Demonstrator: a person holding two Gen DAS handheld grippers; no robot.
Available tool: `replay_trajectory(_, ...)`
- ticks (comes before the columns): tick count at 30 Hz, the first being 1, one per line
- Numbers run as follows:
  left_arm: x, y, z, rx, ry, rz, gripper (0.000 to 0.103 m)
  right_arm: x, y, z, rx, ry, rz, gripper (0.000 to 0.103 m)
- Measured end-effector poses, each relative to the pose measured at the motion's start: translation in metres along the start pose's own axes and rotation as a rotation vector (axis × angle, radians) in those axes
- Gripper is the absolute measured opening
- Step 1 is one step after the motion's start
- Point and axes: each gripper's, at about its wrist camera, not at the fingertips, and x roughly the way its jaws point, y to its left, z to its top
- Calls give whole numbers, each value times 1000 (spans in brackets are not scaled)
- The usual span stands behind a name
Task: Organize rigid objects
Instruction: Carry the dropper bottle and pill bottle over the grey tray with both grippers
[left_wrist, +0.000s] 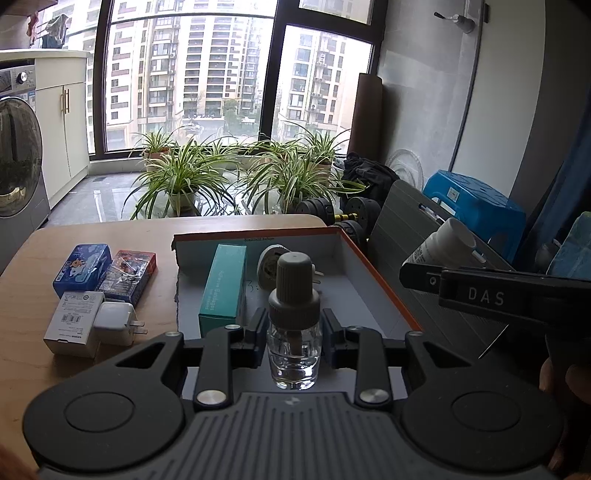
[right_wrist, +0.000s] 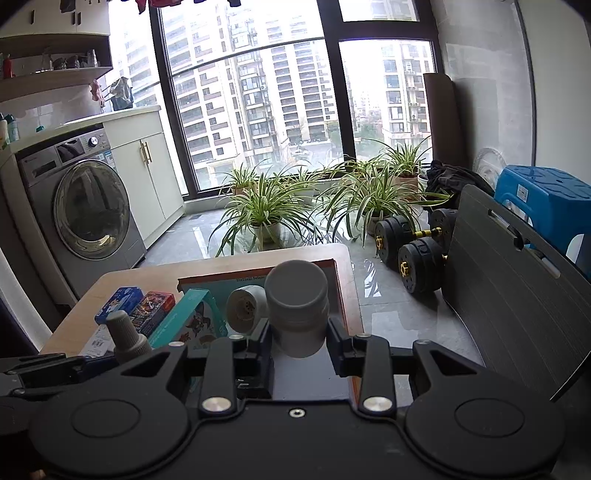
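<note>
My left gripper (left_wrist: 294, 334) is shut on a clear glass bottle with a grey cap (left_wrist: 294, 317), held upright over the near end of an open cardboard box (left_wrist: 380, 284). My right gripper (right_wrist: 300, 341) is shut on a white pill bottle (right_wrist: 298, 306), held above the box's right side; that bottle also shows in the left wrist view (left_wrist: 445, 242). Inside the box lie a teal carton (left_wrist: 225, 284) and a white round plug-in device (left_wrist: 271, 264). The glass bottle's cap shows in the right wrist view (right_wrist: 125, 334).
On the wooden table (left_wrist: 110, 232) left of the box lie a blue tin (left_wrist: 83, 269), a red card box (left_wrist: 129, 273), a white carton (left_wrist: 75, 323) and a white charger (left_wrist: 116, 323). Potted plants (left_wrist: 184, 177), dumbbells (right_wrist: 413, 254), a grey board (right_wrist: 517, 295) and a washing machine (right_wrist: 81, 206) stand around.
</note>
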Motion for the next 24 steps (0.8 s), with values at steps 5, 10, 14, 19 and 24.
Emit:
replay_trajectory(5, 3, -2, 0, 7, 6, -7, 31, 3, -3, 3, 4, 0, -3, 40)
replay_trajectory(10, 6, -3, 0, 6, 9, -8, 31, 8, -4, 4, 1, 9, -3, 40)
replay_trajectory(14, 9, -4, 0, 8, 14, -11, 31, 13, -3, 6, -6, 18, 2, 40)
replay_trajectory(19, 11, -4, 1, 7, 15, -15, 31, 19, -4, 8, -5, 29, 3, 40)
replay_trajectory(24, 14, -5, 1, 13, 15, -16, 31, 23, -4, 10, -5, 38, 1, 40)
